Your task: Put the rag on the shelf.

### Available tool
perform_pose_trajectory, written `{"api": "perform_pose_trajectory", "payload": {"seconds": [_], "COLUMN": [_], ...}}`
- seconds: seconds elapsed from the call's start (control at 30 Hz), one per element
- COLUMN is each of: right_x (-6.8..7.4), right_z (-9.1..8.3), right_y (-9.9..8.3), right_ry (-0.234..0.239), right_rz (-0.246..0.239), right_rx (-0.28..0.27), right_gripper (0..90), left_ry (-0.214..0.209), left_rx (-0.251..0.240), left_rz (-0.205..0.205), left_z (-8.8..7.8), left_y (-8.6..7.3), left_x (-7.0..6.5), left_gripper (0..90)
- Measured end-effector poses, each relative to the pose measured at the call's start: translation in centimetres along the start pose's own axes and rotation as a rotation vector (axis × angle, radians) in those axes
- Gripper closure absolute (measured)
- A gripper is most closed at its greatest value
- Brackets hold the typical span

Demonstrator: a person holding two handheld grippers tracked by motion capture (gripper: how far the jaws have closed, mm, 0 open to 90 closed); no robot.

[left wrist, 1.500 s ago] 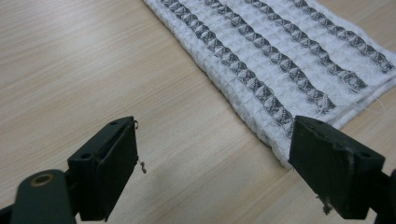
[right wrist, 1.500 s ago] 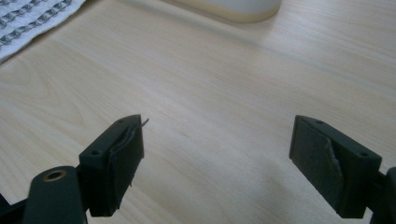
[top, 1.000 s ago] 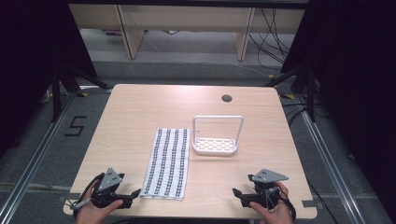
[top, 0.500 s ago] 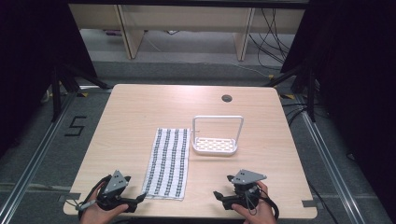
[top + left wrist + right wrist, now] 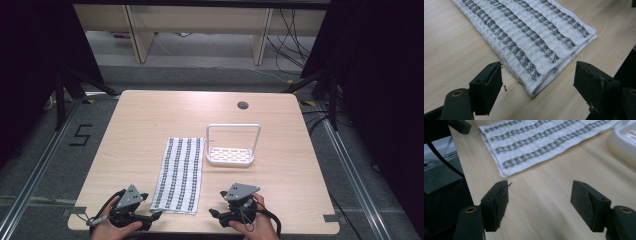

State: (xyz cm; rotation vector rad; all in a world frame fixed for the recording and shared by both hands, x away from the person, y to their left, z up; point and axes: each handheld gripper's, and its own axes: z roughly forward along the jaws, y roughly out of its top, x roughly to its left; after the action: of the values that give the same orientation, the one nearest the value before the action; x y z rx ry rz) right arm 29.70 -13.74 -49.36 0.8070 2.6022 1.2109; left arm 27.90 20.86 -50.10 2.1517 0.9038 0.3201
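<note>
A white towel with dark stripes (image 5: 182,172) lies folded lengthwise on the wooden table (image 5: 150,120). My left gripper (image 5: 151,209) sits at the towel's near left corner. In the left gripper view that towel corner (image 5: 534,75) lies between the open jaws of the gripper (image 5: 537,82), which have just been closing a little; the pads do not touch the cloth. My right gripper (image 5: 215,209) is at the table's near edge, right of the towel. Its jaws (image 5: 540,202) have just been closing and still stand apart over bare wood, with the towel's edge (image 5: 529,147) just ahead.
A white plastic rack with a tall loop handle (image 5: 232,147) stands right of the towel, and it shows as a white rim (image 5: 624,142) in the right gripper view. A round cable hole (image 5: 243,105) sits at the back. The table's near edge is right below both hands.
My right gripper has slid left along the near edge toward the towel. The left gripper has edged slightly right to the towel's corner.
</note>
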Motion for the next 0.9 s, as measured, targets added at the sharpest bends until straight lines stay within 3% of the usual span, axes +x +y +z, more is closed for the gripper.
{"api": "perform_pose_trajectory", "payload": {"seconds": [0.27, 0.37, 0.47, 0.53, 0.67, 0.9], "right_x": [1.6, 2.2, 2.7, 2.8, 3.0, 3.3], "right_z": [2.5, 3.2, 4.0, 4.4, 4.9, 5.6], "right_y": [1.3, 1.7, 2.1, 2.3, 2.6, 3.0], "right_ry": [0.035, 0.037, 0.050, 0.049, 0.056, 0.057], "right_rz": [-0.095, -0.089, -0.118, -0.133, -0.143, -0.142], "right_rx": [0.037, 0.055, 0.057, 0.064, 0.073, 0.071], "right_gripper": [34.8, 36.2, 38.0, 39.0, 41.0, 46.3], "left_ry": [0.004, 0.015, 0.012, 0.002, -0.003, 0.001], "left_rx": [0.032, 0.057, 0.063, 0.053, 0.074, 0.080], "left_rz": [0.045, 0.068, 0.076, 0.056, 0.076, 0.063], "left_z": [0.0, 0.0, 0.0, 0.2, 0.5, 0.8], "left_y": [0.0, 0.0, 0.0, -0.1, -0.1, 0.0], "left_x": [0.0, 0.1, 0.0, -0.3, -0.2, 0.0], "left_gripper": [30.8, 31.5, 31.8, 32.8, 33.4, 36.7]}}
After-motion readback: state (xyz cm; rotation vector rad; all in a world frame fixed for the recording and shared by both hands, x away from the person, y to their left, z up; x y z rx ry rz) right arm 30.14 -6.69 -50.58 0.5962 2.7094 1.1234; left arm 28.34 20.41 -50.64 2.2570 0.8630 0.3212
